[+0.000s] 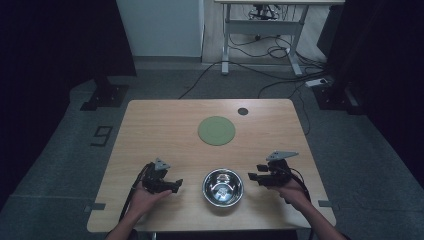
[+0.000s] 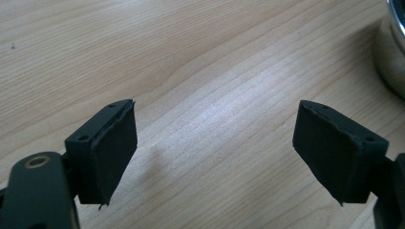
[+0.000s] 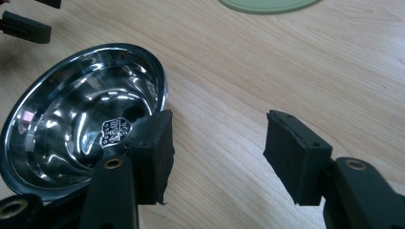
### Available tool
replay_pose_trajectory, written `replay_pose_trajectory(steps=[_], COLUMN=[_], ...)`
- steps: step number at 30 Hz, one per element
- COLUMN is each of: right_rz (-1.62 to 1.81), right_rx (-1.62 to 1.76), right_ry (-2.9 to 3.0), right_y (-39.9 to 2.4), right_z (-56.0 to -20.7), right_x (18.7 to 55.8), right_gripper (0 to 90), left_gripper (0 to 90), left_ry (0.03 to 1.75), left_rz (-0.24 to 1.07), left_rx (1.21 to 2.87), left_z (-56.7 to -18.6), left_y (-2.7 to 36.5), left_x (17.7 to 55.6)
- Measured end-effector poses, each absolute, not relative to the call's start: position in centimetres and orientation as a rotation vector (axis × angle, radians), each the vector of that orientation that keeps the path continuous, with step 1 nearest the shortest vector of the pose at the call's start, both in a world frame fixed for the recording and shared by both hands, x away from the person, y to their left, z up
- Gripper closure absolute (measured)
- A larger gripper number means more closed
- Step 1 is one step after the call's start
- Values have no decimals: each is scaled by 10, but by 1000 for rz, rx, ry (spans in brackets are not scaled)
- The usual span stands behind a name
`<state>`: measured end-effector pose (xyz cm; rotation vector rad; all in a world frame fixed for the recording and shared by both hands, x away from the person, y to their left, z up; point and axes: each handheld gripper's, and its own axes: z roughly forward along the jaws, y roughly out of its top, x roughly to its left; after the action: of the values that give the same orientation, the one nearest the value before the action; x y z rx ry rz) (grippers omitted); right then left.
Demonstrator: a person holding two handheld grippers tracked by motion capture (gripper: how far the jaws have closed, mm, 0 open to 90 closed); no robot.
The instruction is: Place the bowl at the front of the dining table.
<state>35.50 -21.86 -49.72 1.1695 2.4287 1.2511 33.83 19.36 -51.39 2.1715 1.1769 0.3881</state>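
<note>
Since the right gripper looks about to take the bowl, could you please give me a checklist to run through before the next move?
1. Right gripper open: ok, nothing between its jaws.
2. Right gripper lined up on the bowl rim: not ok, one jaw is at the rim and the gap lies over bare table.
3. Left gripper open and apart from the bowl: ok.
4. Bowl upright and empty: ok.
5. Green mat bare: ok.
6. Jaw touching the rim: cannot tell.

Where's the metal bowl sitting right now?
In the high view the metal bowl sits near the table's front edge, between the left gripper and the right gripper, nearer than the green mat.
</note>
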Motion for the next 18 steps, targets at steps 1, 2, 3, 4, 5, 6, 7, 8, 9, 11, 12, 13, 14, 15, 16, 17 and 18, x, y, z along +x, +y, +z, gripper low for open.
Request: replay_pose_trajectory(steps=[1, 2, 3, 4, 5, 6, 7, 8, 9, 11, 12, 13, 14, 15, 16, 17, 18], right_rz=[1253, 1260, 1262, 1262, 1265, 1272, 1272, 1276, 1278, 1285, 1289, 1281, 1280, 1278, 1275, 1275, 1274], right_rx=[1163, 1158, 1161, 1161, 1157, 1154, 1154, 1148, 1141, 1139, 1130, 1123, 1119, 1115, 1112, 1112, 1111], right_ry=[2433, 2431, 2434, 2434, 2435, 2434, 2434, 2435, 2436, 2441, 2442, 2454, 2457, 2458, 2464, 2464, 2464], right_y=[-218, -216, -216, -216, -215, -214, -214, -214, -213, -211, -210, -207, -207, -206, -206, -206, -205], right_z=[-497, -496, -496, -496, -495, -494, -494, -493, -493, -491, -491, -491, -491, -491, -491, -491, -491], right_x=[355, 354, 354, 354, 353, 353, 353, 352, 352, 351, 351, 351, 351, 351, 350, 350, 350], right_gripper=[429, 428, 427, 427, 426, 425, 425, 423, 423, 420, 420, 415, 414, 412, 411, 411, 410], left_gripper=[157, 157, 156, 156, 156, 156, 156, 156, 155, 154, 154, 153, 153, 153, 153, 152, 152], left_ry=[1178, 1178, 1182, 1182, 1182, 1181, 1180, 1175, 1172, 1172, 1172, 1174, 1174, 1176, 1177, 1177, 1177], left_rz=[385, 382, 376, 376, 372, 367, 365, 364, 363, 364, 365, 368, 368, 369, 370, 370, 369], left_rx=[2173, 2175, 2173, 2173, 2179, 2181, 2184, 2190, 2195, 2192, 2190, 2188, 2188, 2184, 2184, 2184, 2186], left_z=[-514, -514, -514, -514, -514, -514, -514, -514, -514, -514, -513, -513, -513, -512, -512, -512, -513], left_y=[193, 193, 191, 191, 191, 191, 191, 191, 191, 192, 192, 193, 193, 193, 193, 193, 193], left_x=[339, 340, 341, 341, 341, 342, 341, 341, 340, 339, 339, 338, 338, 338, 339, 339, 339])
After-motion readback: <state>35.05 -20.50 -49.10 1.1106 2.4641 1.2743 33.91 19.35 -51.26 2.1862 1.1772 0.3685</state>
